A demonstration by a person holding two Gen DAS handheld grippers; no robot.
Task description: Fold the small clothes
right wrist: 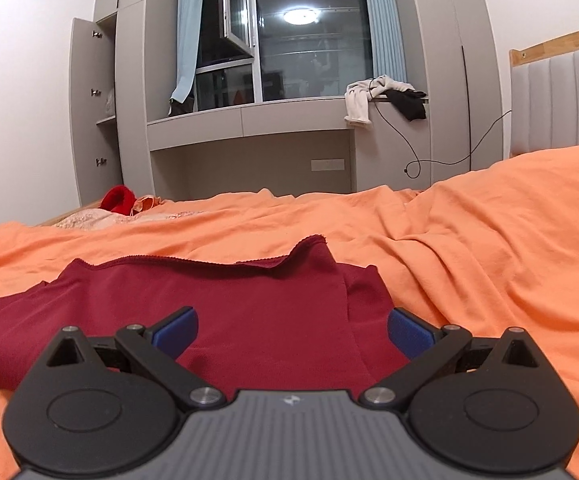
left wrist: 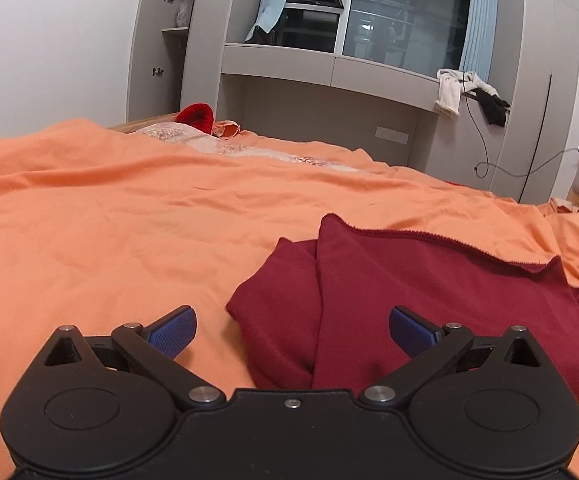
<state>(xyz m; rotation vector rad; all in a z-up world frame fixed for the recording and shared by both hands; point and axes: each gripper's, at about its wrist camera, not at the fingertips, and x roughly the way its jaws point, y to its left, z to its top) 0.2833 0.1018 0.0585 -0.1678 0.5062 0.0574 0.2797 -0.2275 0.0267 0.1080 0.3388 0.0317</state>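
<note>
Open left tool, maroon garment, orange bedsheet

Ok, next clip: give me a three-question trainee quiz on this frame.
1. True or false: the left gripper holds the garment.
2. What colour is the sheet beneath the garment?
3. The right gripper has its jaws: A) open, B) shut, C) out of view.

Key: 1. False, its jaws are open and empty. 2. Orange. 3. A.
</note>
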